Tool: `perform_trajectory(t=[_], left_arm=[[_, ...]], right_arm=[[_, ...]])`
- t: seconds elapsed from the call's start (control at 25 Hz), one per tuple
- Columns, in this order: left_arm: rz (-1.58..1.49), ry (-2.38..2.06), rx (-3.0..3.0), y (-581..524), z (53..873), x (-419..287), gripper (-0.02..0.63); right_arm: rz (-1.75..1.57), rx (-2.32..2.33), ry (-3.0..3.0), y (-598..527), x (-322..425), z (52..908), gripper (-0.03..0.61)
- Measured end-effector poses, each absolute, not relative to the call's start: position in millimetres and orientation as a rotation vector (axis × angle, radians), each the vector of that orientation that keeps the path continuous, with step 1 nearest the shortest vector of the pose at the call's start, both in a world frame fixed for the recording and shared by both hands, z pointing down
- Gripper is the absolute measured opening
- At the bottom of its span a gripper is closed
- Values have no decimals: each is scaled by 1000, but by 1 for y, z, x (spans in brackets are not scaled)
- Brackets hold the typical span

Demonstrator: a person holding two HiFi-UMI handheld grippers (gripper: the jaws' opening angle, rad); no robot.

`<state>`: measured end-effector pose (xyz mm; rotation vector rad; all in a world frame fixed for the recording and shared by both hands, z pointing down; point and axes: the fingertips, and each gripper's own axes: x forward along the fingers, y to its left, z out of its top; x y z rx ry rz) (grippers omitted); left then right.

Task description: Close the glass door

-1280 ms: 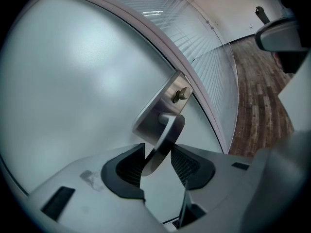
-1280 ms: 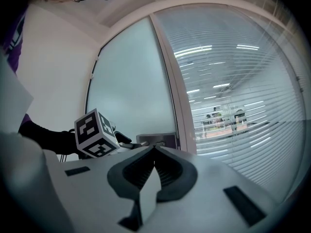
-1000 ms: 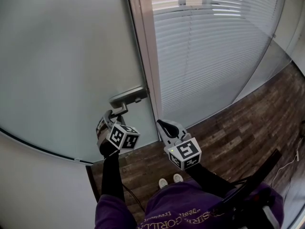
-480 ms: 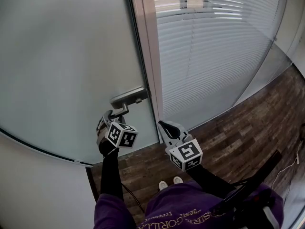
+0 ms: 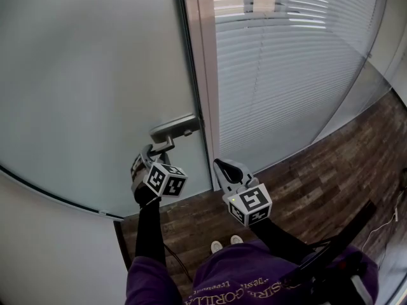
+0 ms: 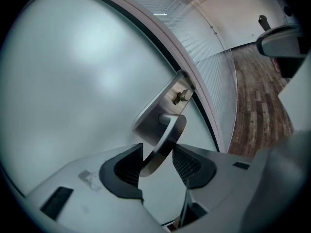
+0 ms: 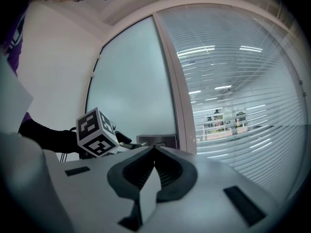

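Note:
The frosted glass door (image 5: 95,75) stands against its pale frame (image 5: 206,75). Its metal lever handle (image 5: 166,140) hangs below a square plate (image 5: 175,128). My left gripper (image 5: 147,154) reaches up to the lever. In the left gripper view the lever (image 6: 163,142) lies between the jaws of the left gripper (image 6: 158,161). Those jaws have just been opening, and a thin gap shows beside the right pad (image 6: 192,164). My right gripper (image 5: 219,165) hovers shut and empty near the frame's foot. The right gripper (image 7: 154,152) has its pads pressed together.
A glass wall with white blinds (image 5: 286,62) runs right of the frame. Dark wood floor (image 5: 331,170) lies below it. The person's legs in purple trousers (image 5: 241,278) and a black cable (image 5: 331,240) fill the bottom of the head view.
Both grippers stay where they were, the left one still round the lever. The head view has drifted slightly.

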<state>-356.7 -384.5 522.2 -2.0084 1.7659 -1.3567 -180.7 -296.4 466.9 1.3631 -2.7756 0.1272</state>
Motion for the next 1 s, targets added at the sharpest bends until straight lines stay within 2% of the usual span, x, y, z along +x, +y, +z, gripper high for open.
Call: perform_trajectory(t=[0.28,0.56,1.0], left_arm=[[-1321,1753,-1862,-380,519,-357,178],[-1058,1892,-1763,-340,499,-370,176],[-121,2292,-2200,-275,459,-343,173]], right_arm=[[125,1372,-2767,-293,-176,467,-3],[130,1380,-2764,-291,-176,469,-3],[157,1347,-2776,-282,-191,473,-3]])
